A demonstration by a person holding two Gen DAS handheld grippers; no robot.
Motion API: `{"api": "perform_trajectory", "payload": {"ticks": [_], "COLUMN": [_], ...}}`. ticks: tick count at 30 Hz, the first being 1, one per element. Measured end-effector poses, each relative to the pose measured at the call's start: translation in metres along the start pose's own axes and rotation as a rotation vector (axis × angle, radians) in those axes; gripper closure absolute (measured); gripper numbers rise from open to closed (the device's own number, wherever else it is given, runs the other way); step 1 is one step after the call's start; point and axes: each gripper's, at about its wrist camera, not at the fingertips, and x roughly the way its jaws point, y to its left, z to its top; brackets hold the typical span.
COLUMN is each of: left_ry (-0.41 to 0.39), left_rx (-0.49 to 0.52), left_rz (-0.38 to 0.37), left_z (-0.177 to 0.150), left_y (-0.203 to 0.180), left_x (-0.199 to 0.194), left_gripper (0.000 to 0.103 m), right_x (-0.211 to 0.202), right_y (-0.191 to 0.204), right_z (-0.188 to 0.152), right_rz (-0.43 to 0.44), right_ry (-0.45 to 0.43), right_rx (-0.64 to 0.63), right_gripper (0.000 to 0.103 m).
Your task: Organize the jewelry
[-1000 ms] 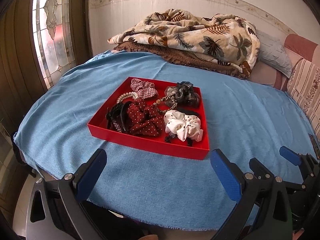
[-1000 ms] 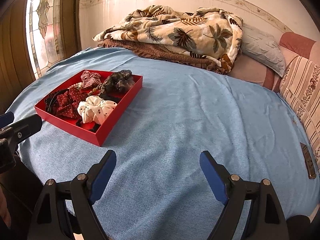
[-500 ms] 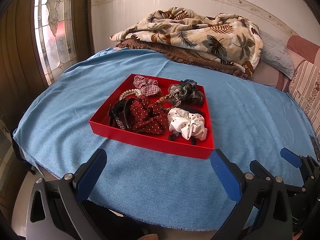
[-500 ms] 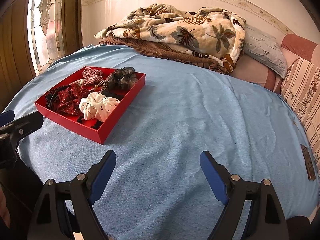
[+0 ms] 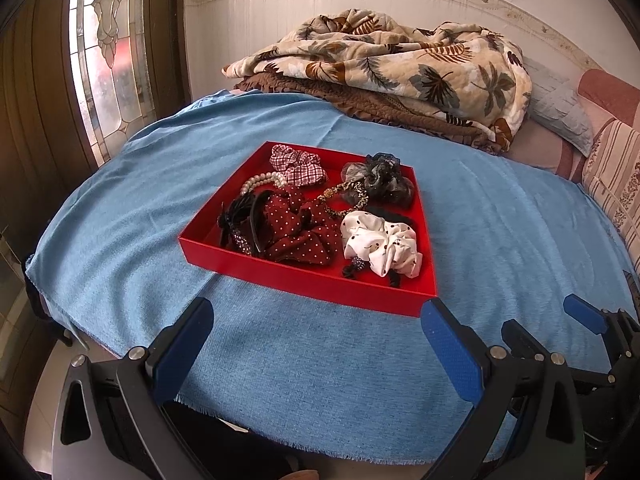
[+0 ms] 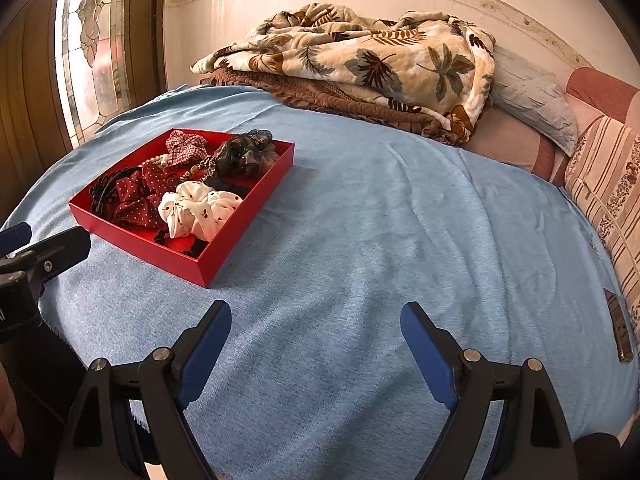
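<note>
Red tray of hair accessories on a blue-covered bed.
Left tool and right tool both gape apart, empty; folded blankets lie beyond the tray.

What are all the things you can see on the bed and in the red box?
Red tray: one, red, on the blue cloth.
White scrunchie: one, white with dark spots, tray's near right corner.
Dotted scrunchie: one, dark red with white dots, tray's middle.
Checked scrunchie: one, red and white, tray's far side.
Grey scrunchie: one, grey-black, tray's far right corner.
Pearl bracelet: one, white, beside the checked scrunchie.
Black hair clips: number unclear, tray's left side.
Blue cloth: one, covering the bed.
Leaf blanket: one, cream and brown, by the wall.
Left tool: open, empty.
Right tool: open, empty.
</note>
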Motion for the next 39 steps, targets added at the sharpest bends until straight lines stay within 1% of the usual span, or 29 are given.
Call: {"api": "perform_trajectory", "payload": {"ticks": [7,18,21,29,35,39], "left_ry": [0.012,0.025,0.026,0.029,0.022,0.008], "left_rx": [0.002,-0.005,-0.007,-0.047,-0.052,-0.032], "left_rz": [0.024,0.022,0.023,0.031,0.052,0.074], "left_z": [-0.002,-0.003,-0.003,0.001,0.003,0.006], "left_y": [0.002,0.006,0.007,0.017,0.021,0.017], "left_x": [0.007,0.012,0.013,0.012,0.01,0.005], "left_gripper": [0.0,0.0,0.0,0.0,0.0,0.0], "right_x": [0.006,0.01,0.011,0.015,0.015,0.016], "right_y": [0.004,0.006,0.008,0.02,0.022,0.021], "right_z": [0.005,0.004,0.006,0.009,0.011,0.011], "right_rz": [0.009,0.012,0.026,0.056,0.069,0.073], "right_ry": [0.009,0.017,0.024,0.03,0.03,0.032], "right_rx": [-0.007,-0.019,-0.022,-0.044,-0.05,-0.045], "right_gripper": [0.013,0.013,0.013,0.013,0.013,0.013]}}
